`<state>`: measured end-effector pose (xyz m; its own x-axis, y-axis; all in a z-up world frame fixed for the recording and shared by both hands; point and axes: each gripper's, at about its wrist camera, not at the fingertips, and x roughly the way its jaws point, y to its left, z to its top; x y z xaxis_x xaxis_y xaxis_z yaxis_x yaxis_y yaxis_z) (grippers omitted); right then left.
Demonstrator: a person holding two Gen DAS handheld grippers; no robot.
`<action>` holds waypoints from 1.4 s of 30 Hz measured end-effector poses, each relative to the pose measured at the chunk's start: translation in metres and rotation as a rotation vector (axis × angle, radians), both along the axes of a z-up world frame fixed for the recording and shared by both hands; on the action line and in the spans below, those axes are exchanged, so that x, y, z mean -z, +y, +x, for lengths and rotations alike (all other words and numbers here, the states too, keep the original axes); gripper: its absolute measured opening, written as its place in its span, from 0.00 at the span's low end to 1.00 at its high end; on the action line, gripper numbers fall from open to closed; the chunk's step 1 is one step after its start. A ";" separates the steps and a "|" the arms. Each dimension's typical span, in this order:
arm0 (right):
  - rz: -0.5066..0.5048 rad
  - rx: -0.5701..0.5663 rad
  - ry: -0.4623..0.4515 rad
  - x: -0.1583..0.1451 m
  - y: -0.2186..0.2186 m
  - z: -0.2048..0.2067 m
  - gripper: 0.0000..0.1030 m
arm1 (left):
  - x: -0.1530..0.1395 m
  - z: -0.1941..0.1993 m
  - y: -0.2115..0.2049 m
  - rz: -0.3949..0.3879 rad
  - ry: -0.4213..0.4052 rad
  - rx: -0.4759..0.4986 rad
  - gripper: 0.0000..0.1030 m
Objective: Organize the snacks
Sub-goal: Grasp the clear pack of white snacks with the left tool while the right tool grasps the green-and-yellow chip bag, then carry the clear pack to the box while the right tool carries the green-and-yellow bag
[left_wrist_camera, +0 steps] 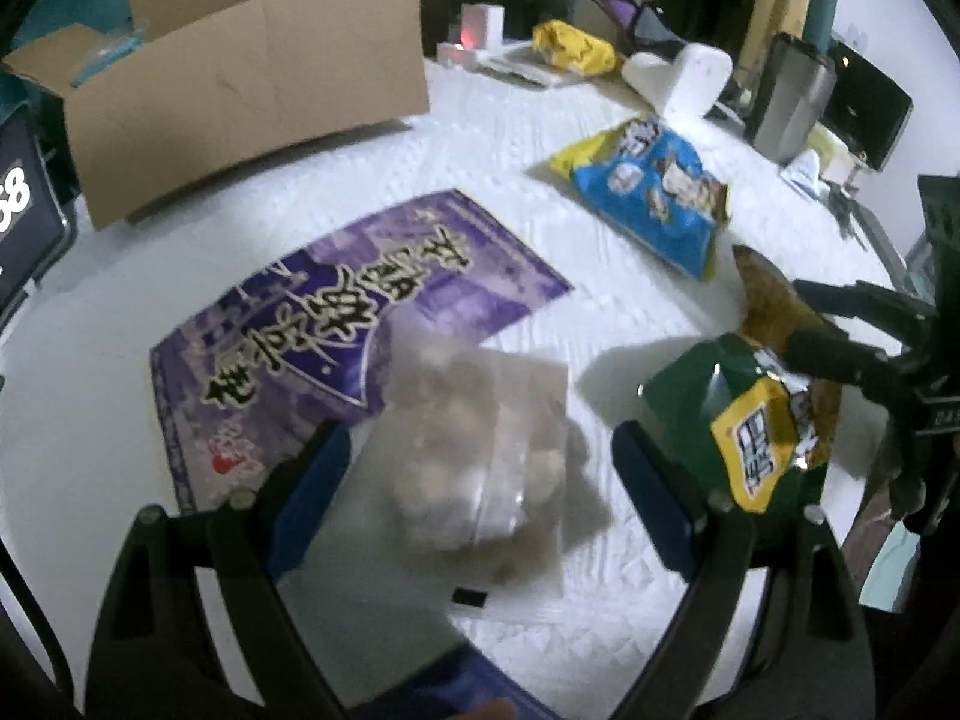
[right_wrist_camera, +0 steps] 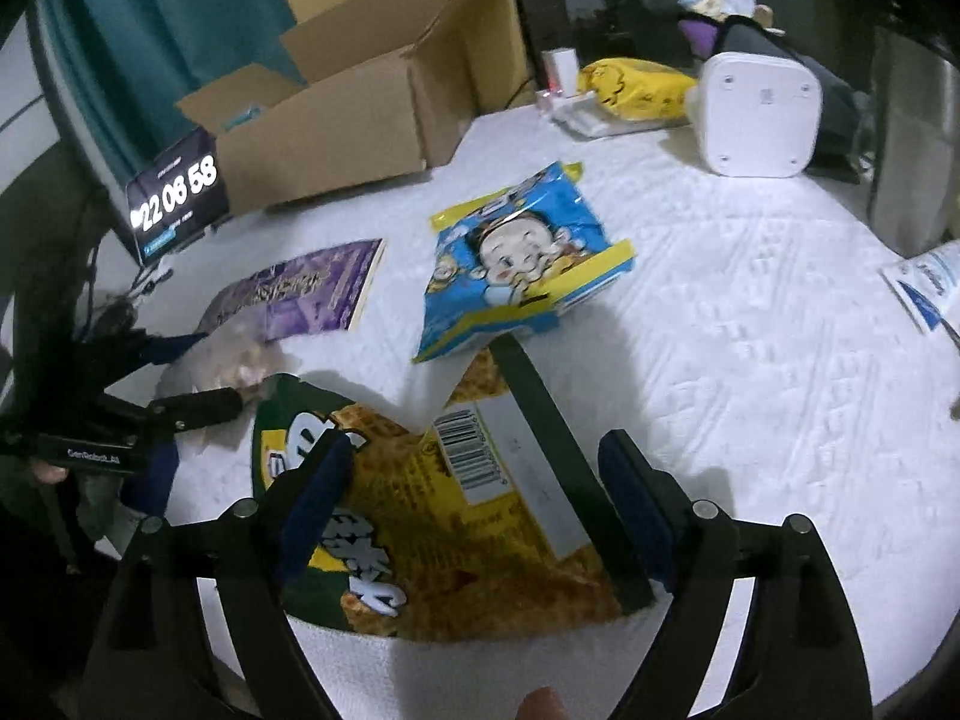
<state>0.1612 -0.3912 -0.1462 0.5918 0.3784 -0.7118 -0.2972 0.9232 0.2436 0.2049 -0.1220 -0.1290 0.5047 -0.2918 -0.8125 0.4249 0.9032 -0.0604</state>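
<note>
My left gripper [left_wrist_camera: 480, 432] stands open over a clear bag of pale round snacks [left_wrist_camera: 474, 450], which lies between its blue pads without touching them. Part of this clear bag rests on a flat purple snack bag [left_wrist_camera: 336, 324]. My right gripper [right_wrist_camera: 477, 441] is open around a green and yellow snack bag [right_wrist_camera: 468, 510] whose barcode side faces up; I see no pad pressing on it. A blue and yellow snack bag [right_wrist_camera: 522, 264] lies further back on the white table [right_wrist_camera: 750, 360]. Each wrist view shows the other gripper: the right gripper [left_wrist_camera: 795, 318], the left gripper [right_wrist_camera: 222, 369].
An open cardboard box [left_wrist_camera: 240, 78] stands at the back left, with a digital clock [right_wrist_camera: 180, 198] beside it. Along the far edge are a yellow bag [right_wrist_camera: 642, 90], a white appliance [right_wrist_camera: 756, 114] and a small white device [left_wrist_camera: 480, 24]. A white and blue packet [right_wrist_camera: 930, 288] lies at the right edge.
</note>
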 end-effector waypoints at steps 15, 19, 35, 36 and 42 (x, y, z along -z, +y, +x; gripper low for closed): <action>-0.046 -0.016 -0.111 -0.004 0.027 -0.015 0.35 | -0.009 -0.002 0.002 0.003 -0.056 0.036 0.45; -0.032 -0.016 -0.148 -0.023 0.029 -0.009 0.33 | -0.024 -0.001 0.011 -0.029 -0.088 0.023 0.45; -0.048 -0.049 -0.326 -0.108 0.062 0.062 0.33 | -0.088 0.047 0.066 -0.103 -0.229 -0.087 0.45; -0.048 -0.050 -0.337 -0.113 0.066 0.069 0.33 | -0.093 0.053 0.070 -0.106 -0.243 -0.096 0.45; -0.034 -0.041 -0.389 -0.140 0.085 0.115 0.33 | -0.122 0.086 0.093 -0.126 -0.322 -0.146 0.45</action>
